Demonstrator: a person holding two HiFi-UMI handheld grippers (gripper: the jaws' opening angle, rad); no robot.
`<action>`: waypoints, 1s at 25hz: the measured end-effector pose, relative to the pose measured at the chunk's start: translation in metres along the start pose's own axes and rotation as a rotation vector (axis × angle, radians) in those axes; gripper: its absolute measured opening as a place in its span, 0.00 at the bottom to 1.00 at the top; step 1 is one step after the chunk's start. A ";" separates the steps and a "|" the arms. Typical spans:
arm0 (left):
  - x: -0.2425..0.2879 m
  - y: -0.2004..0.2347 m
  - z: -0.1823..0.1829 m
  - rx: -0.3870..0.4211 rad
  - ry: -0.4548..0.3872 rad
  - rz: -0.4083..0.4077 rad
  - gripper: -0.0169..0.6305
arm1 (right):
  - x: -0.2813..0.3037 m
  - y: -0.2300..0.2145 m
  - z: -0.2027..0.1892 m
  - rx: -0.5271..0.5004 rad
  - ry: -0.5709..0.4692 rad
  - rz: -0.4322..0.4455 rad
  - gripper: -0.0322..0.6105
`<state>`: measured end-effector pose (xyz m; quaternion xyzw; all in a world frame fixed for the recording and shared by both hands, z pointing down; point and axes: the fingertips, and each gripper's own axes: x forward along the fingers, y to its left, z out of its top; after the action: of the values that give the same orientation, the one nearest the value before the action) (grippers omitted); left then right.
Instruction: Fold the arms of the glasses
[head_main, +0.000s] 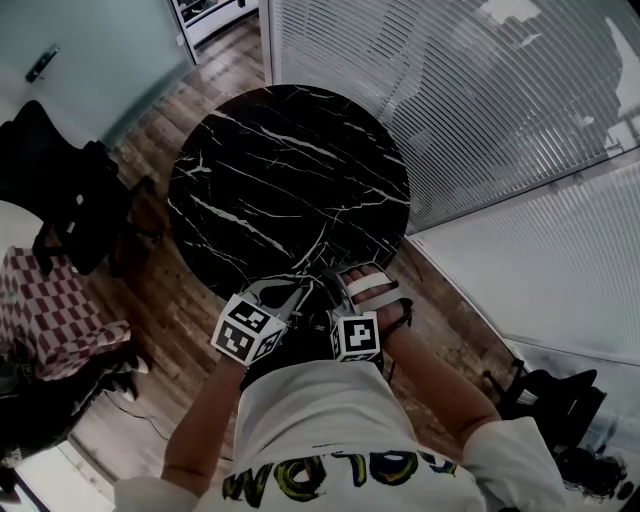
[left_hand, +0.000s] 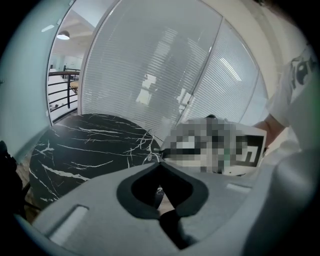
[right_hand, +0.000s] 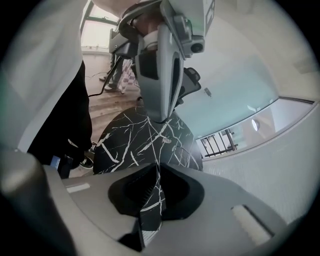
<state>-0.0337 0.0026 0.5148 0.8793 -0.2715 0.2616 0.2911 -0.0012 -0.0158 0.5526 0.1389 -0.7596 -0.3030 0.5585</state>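
Marble table (head_main: 290, 180) shows no glasses anywhere ahead of the fingers. Left gripper (left_hand: 159, 162) and right gripper (right_hand: 156, 167) both pressed together, empty. Folding looks not yet started.

Not to be made out with any certainty as glasses in any view, dark against the round black white-veined table (head_main: 290, 180), with only a small pale oval speck (right_hand: 166, 141) near that table's near edge, too small to tell lens from marble vein.
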 end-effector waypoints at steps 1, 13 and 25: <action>-0.001 0.002 0.001 -0.005 -0.005 0.008 0.03 | -0.001 0.003 0.000 0.009 0.001 0.008 0.09; 0.003 0.027 0.006 -0.044 -0.043 0.085 0.03 | -0.002 0.033 0.002 0.168 0.015 0.101 0.08; 0.003 0.043 0.007 -0.070 -0.073 0.161 0.03 | -0.004 0.053 0.021 0.262 -0.007 0.156 0.11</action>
<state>-0.0564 -0.0320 0.5279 0.8529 -0.3605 0.2424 0.2895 -0.0132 0.0339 0.5780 0.1502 -0.8030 -0.1574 0.5549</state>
